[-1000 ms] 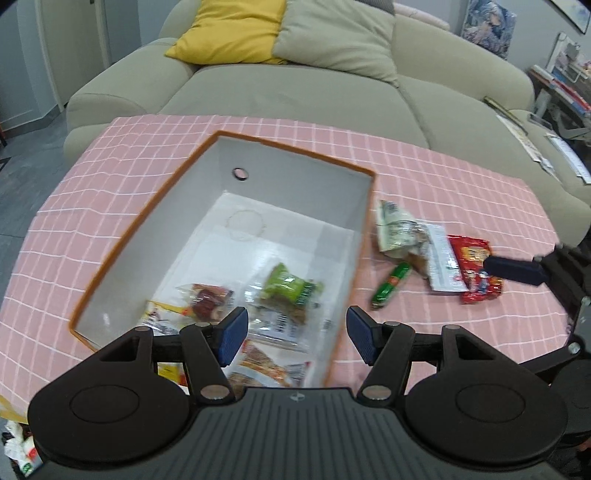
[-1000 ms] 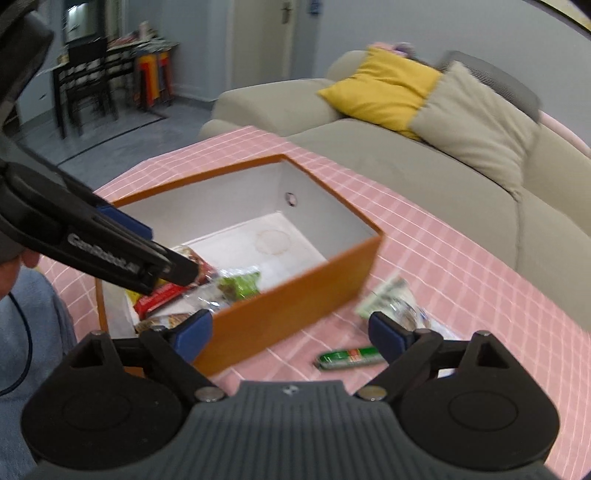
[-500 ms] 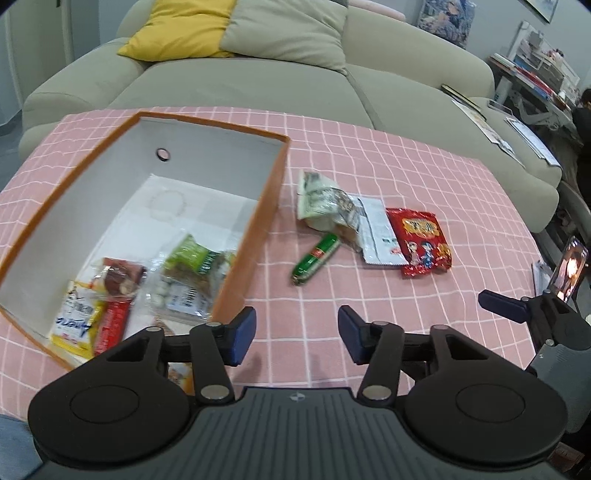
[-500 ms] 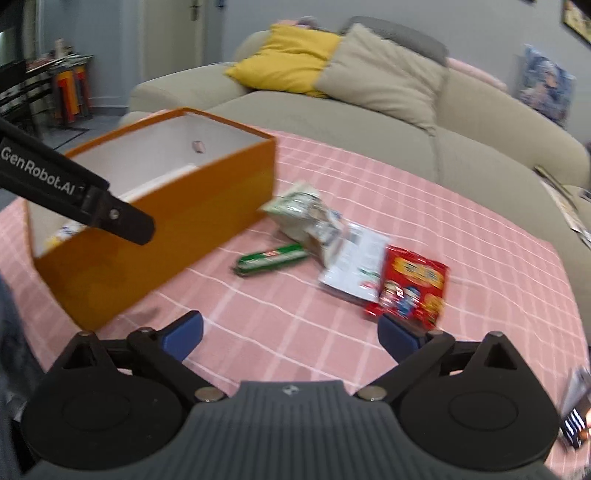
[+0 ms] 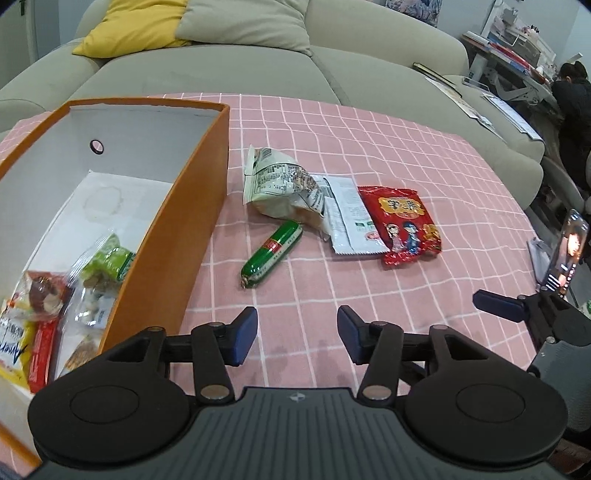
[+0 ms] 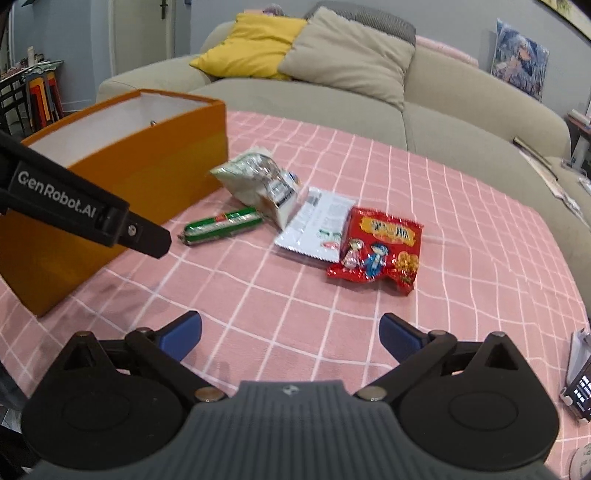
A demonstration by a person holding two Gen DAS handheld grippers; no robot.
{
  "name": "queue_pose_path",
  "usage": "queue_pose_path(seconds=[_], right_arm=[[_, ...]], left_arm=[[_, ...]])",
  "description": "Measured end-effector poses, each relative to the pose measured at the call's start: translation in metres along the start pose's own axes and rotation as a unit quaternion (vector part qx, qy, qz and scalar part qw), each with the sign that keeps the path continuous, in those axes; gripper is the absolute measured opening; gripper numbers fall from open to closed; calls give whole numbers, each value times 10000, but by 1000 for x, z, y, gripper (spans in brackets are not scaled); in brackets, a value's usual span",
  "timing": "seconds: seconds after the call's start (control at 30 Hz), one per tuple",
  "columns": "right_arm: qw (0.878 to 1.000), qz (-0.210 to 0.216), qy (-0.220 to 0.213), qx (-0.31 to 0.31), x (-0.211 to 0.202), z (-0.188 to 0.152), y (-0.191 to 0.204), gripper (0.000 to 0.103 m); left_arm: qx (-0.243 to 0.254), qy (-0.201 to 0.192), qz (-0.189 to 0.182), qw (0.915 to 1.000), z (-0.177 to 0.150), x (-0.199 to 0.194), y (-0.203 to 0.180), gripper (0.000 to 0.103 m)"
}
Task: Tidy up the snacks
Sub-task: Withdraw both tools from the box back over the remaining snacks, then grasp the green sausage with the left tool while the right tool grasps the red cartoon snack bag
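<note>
Orange box [image 5: 173,236] holds some snacks; four lie beside it. Left claw [image 5: 297,334] is opening, right claw [image 6: 290,336] spread wide, both empty. Next, pinch the green sausage [image 5: 271,253] nearest the box.

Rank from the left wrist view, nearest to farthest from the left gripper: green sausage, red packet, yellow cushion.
From the left gripper:
1. Green sausage, just ahead on the cloth, beside the box.
2. Red packet, farther off to the right.
3. Yellow cushion, on the sofa at the back left.
</note>
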State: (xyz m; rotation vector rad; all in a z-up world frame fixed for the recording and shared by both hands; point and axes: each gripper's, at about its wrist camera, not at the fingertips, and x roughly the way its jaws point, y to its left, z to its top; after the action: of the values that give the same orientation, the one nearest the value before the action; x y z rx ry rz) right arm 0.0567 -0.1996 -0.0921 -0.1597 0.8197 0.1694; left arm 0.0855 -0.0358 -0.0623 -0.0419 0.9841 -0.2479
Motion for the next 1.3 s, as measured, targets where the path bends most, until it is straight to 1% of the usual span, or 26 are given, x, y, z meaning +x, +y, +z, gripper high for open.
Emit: queue_pose_path(seconds=[0.13,0.27,0.4,0.53,0.67,0.7,0.8,0.83,0.87,0.9,0.97,1.03,1.1,1.2,1.3], right_arm=[[9998,-134,130,80,15,5,-10,99],[9995,-180,195,168,28,13,-21,99],[9984,-471,219,202,44,24,-34,99],[9969,-608,227,453,60,40,-51,99],[9958,-595,319,620,81,55,-61,99],[9956,-588,362,632,88,57,-61,99],[9954,-579,445,622,103,62,-62,99],[9954,-577,472,607,107,63,-61,98],[9954,-565,497,595,110,63,-61,96],[9953,-572,521,588,113,63,-62,96],[9952,-540,559,599,118,63,-62,95],[9947,-491,621,657,121,61,-64,92],[9940,-449,638,766,121,58,-67,86],[9938,-455,631,795,114,54,-69,72],[9936,-383,662,830,104,47,-67,68]], left_arm=[[248,28,167,9995,10,16,-1,61],[416,73,197,9989,22,32,0,61],[527,196,345,9978,32,52,0,61],[621,300,577,9959,38,70,0,60],[679,399,707,9944,40,84,-2,59],[677,429,730,9941,40,87,-2,59],[651,538,779,9934,40,96,-1,52],[634,586,788,9931,41,98,0,47],[625,601,811,9929,41,100,1,45],[622,584,805,9931,40,101,2,44],[582,556,770,9938,41,101,3,39],[565,546,750,9941,40,101,2,37],[585,535,757,9940,38,100,2,36],[489,560,699,9948,33,95,4,31],[349,612,640,9955,25,88,3,28]])
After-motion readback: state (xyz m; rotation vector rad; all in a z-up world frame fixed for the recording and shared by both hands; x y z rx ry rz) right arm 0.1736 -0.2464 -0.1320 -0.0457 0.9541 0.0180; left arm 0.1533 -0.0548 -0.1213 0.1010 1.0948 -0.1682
